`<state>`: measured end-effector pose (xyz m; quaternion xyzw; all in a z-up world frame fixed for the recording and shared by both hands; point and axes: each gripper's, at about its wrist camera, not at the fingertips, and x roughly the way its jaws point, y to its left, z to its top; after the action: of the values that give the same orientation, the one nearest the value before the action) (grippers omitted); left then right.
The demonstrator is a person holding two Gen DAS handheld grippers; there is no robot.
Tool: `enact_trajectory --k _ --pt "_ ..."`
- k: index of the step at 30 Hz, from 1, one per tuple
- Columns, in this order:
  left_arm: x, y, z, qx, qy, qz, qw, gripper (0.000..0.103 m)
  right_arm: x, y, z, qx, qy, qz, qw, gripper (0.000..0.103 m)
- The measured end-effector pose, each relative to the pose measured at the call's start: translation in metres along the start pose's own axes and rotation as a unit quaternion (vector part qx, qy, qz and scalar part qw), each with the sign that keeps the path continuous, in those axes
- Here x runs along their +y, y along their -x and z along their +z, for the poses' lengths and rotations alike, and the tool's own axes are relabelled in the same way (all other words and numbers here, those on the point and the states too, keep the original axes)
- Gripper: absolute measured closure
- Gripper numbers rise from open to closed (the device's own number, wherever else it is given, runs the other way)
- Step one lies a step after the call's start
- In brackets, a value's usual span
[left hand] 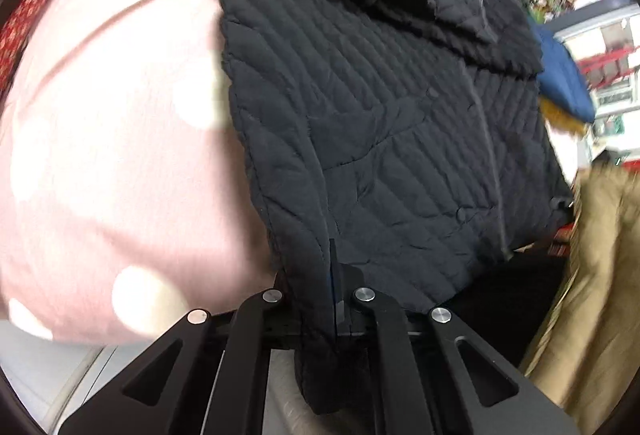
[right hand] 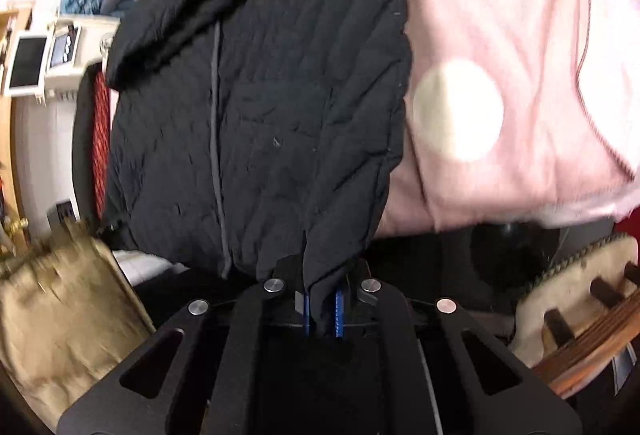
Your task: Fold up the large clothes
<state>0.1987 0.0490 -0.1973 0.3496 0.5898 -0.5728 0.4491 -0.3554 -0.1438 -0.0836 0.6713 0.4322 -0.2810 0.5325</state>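
2 grippers: both have the black jacket [left hand: 384, 107] by its bottom edge.
Left gripper [left hand: 334, 299]: squeezed tight on the hem at 1 corner.
Right gripper [right hand: 322, 309]: squeezed tight on the hem at the other corner; cloth sits between its blue pads [right hand: 306, 311].
Jacket: lies on the pink dotted blanket [left hand: 120, 155], hood at the far end, near end in the grippers.
Next step: probably fold the near end over toward the hood.
Risk: puffy, smooth cloth could slide out of a thin pinch.
Risk: uneven pulling by the 2 hands would twist the fold.
Risk: the tan cloth [right hand: 60, 295] close by might catch, though that part is blurry.
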Motion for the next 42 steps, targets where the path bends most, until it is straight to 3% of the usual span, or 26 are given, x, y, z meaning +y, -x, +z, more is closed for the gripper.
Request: enact_trajectory --k 4,9,12,15,17,20,22,24,26,28,31,35,40,42 --pt "0.011 -0.013 -0.029 0.03 0.061 -0.017 0.9976 0.097 -0.009 -0.013 -0.017 0.032 -0.009 -0.011 0.999 0.095" --pt "0.011 -0.007 -0.004 0.018 0.093 -0.022 0.9952 0.097 -0.015 -0.011 -0.001 0.025 -0.024 -0.004 0.999 0.095" --pt "0.012 0.016 0.041 -0.037 0.087 -0.052 0.9942 0.097 0.006 -0.001 0.029 -0.005 0.003 0.015 1.0 0.095" --pt "0.006 0.036 0.095 -0.094 0.055 -0.032 0.9935 0.097 0.032 0.008 0.07 -0.039 0.057 0.001 0.998 0.095" --pt "0.005 0.045 0.139 -0.127 0.041 -0.008 0.991 0.097 0.054 0.023 0.107 -0.087 0.098 -0.017 0.991 0.095" --pt "0.006 0.049 0.206 -0.155 0.014 0.039 0.987 0.097 0.072 0.058 0.165 -0.163 0.108 -0.03 0.98 0.095" --pt "0.009 0.057 0.238 -0.175 0.015 0.046 0.9834 0.097 0.079 0.082 0.195 -0.205 0.105 -0.033 0.973 0.095" --pt "0.015 0.064 0.265 -0.186 0.028 0.035 0.9815 0.097 0.083 0.101 0.226 -0.229 0.096 -0.014 0.969 0.095" --pt "0.005 0.06 0.292 -0.187 0.029 0.053 0.9806 0.097 0.087 0.103 0.243 -0.24 0.089 -0.025 0.966 0.095" --pt "-0.006 0.049 0.315 -0.175 0.036 0.067 0.9816 0.097 0.085 0.101 0.259 -0.24 0.074 -0.025 0.967 0.095" --pt "-0.007 0.03 0.327 -0.153 0.063 0.077 0.9832 0.094 0.07 0.085 0.275 -0.223 0.003 0.01 0.975 0.095" --pt "0.015 0.023 0.32 -0.151 0.112 0.047 0.9811 0.092 0.046 0.07 0.28 -0.209 -0.043 0.04 0.976 0.095" --pt "0.042 0.027 0.314 -0.157 0.188 -0.034 0.969 0.088 0.038 0.063 0.292 -0.198 -0.069 0.05 0.977 0.095" --pt "0.05 0.034 0.312 -0.158 0.206 -0.062 0.9638 0.081 0.033 0.061 0.298 -0.192 -0.088 0.064 0.975 0.095"
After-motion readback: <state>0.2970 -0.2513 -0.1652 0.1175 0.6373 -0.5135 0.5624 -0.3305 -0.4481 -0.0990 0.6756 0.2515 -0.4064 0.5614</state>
